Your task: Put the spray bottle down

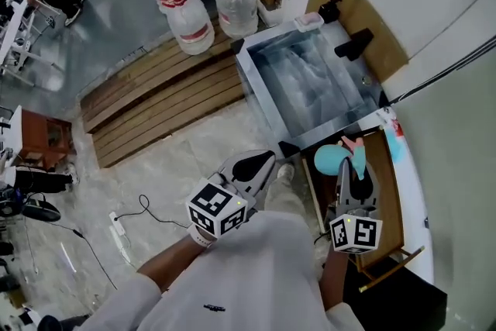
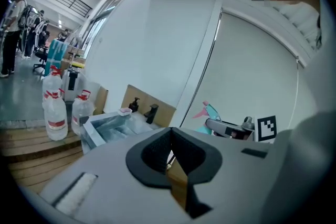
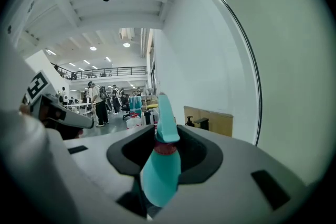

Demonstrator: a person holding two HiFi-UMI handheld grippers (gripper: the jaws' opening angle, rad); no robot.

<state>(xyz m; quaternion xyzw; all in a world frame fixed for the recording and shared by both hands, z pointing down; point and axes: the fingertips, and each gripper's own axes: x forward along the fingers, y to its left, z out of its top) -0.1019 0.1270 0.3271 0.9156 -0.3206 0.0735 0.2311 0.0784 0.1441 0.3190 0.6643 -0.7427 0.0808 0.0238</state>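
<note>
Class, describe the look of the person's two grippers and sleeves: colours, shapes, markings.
The left gripper and right gripper are pale grey wedge-shaped shells with black jaw linings. Each carries a white cube with black square markers. The sleeves are white.

Wkshp/lab hall, steel sink [image 1: 249, 77], water jugs [image 1: 190, 19], mezzanine [image 3: 105, 72]

Left hand-held gripper [image 2: 170, 139] fills the foreground, jaws pressed together, nothing between them. Beyond it there's a steel sink [image 2: 107, 128], with a black tap [image 2: 152, 112] and a pump [image 2: 135, 104] against a wooden board [image 2: 165, 110]. Jugs [image 2: 54, 110] stand left of the sink, beside wooden slats [image 2: 31, 152]. Over on the right, the right hand-held gripper [image 2: 210, 123] carries a teal bottle [image 2: 212, 112] with a pink trigger.
</note>
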